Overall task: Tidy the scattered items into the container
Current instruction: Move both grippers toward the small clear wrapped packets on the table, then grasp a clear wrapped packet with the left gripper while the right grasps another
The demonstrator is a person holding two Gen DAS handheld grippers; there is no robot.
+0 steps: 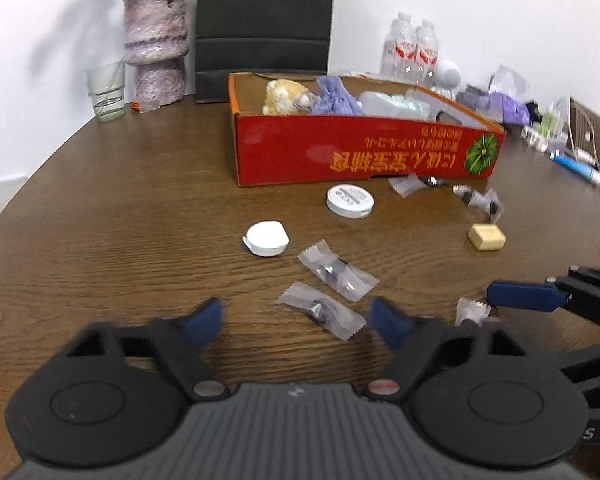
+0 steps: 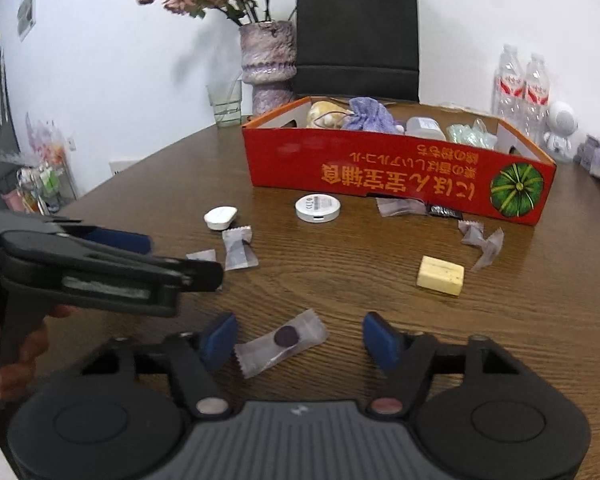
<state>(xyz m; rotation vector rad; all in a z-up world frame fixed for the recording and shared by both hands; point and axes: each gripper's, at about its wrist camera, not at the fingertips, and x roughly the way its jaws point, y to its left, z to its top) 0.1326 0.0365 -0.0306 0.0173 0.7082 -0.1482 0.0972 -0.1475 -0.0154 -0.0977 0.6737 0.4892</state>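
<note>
A red cardboard box (image 1: 340, 152) stands on the brown table and holds soft toys and packets; it also shows in the right wrist view (image 2: 380, 168). Loose items lie in front of it: a white round tin (image 1: 350, 200), a white capsule (image 1: 267, 238), a yellow block (image 1: 487, 237) and several clear wrapped sweets. My left gripper (image 1: 298, 322) is open, low over the table, with a wrapped sweet (image 1: 322, 315) between its fingers. My right gripper (image 2: 298, 342) is open with another wrapped sweet (image 2: 280, 342) lying between its fingers. Neither sweet is gripped.
A purple vase (image 1: 156, 56) and a glass (image 1: 106, 90) stand at the back left. A dark chair back (image 1: 264, 24) is behind the box. Water bottles (image 1: 410, 46) and clutter sit at the back right. The right gripper's blue finger (image 1: 524, 296) shows at the left view's right edge.
</note>
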